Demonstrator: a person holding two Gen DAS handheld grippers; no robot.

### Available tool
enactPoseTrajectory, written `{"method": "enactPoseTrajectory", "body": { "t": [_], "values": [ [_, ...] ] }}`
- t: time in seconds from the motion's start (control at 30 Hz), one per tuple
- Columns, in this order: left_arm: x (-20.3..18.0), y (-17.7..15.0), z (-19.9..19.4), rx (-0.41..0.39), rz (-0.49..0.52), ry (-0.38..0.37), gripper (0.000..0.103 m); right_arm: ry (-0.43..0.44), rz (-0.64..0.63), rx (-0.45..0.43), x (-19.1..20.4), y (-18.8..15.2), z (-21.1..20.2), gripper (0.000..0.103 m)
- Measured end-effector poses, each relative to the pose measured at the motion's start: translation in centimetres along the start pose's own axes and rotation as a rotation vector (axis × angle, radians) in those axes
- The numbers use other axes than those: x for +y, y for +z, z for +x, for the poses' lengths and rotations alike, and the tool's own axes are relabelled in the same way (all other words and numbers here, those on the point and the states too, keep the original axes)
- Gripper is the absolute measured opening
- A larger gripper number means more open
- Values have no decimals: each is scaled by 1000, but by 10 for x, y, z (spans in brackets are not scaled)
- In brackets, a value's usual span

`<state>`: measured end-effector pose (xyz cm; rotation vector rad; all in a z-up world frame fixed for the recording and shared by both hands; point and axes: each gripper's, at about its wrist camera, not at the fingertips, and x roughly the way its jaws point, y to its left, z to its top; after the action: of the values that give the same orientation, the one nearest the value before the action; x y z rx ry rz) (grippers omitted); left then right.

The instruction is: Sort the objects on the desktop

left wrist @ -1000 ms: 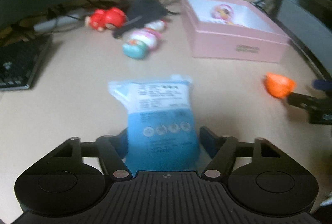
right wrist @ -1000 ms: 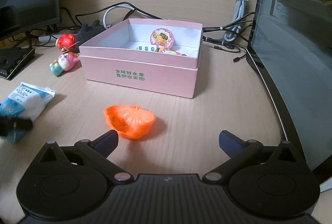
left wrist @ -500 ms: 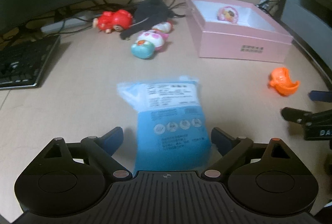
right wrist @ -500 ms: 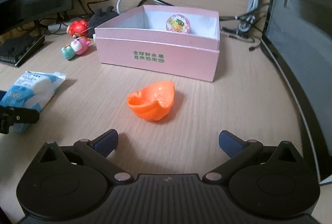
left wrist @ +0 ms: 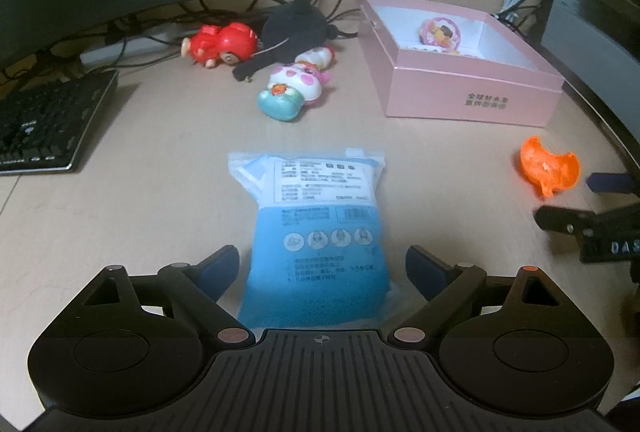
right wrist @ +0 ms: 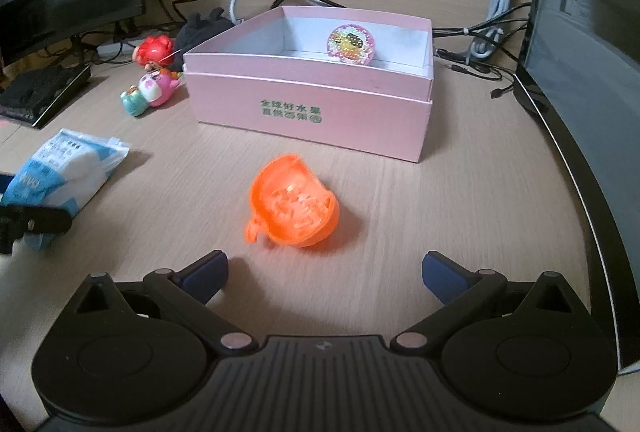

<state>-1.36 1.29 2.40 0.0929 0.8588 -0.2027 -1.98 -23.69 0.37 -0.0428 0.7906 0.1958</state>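
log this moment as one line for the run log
left gripper: open, straddling blue packet | right gripper: open, facing orange toy | pink box: holds a round toy | nothing held

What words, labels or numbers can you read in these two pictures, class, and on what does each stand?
"全球好水果 直供四果", roughly, in green: on the front of the pink box.
"DAS", cut off by the frame edge: on the right hand-held gripper.
Blue packet: printed label and four round pictures, text too small to read.
Keyboard: keys too dark and blurred.
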Motion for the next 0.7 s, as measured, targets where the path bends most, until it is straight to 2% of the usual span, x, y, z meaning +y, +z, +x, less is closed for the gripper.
{"method": "enactPoseTrajectory", "body": {
  "t": [0.1, 0.17, 0.23, 0.3, 0.33, 0.37, 0.53, 0.6, 0.67, 0.7],
  "values": [
    [1, -2, -1, 5, -5, -1, 95, 17, -18, -7, 5, 6, 3, 93],
    [3, -3, -2, 6, -8, -3, 95, 29, -45, -6, 10, 10, 3, 81],
    [5, -4, -4, 4, -11, -7, 95, 35, -67, -11, 15, 13, 4, 72],
    [6, -5, -6, 1, -15, -6, 95, 27, -82, -16, 19, 17, 5, 68],
    [7, -6, -6, -1, -17, -6, 95, 24, -87, -16, 20, 18, 6, 60],
    [7, -6, -7, -3, -18, -4, 95, 26, -88, -14, 21, 19, 7, 57],
    [5, 0, -4, -20, -4, 7, 93, 16, -110, 8, 25, 22, 4, 57],
    [0, 4, 0, -24, 11, 22, 87, 25, -124, 10, 26, 21, -5, 57],
    [-5, 6, 5, -18, 36, 35, 66, 41, -124, 6, 24, 22, -18, 57],
    [-7, 7, 6, -14, 50, 38, 62, 47, -119, -1, 22, 23, -25, 57]
  ]
}}
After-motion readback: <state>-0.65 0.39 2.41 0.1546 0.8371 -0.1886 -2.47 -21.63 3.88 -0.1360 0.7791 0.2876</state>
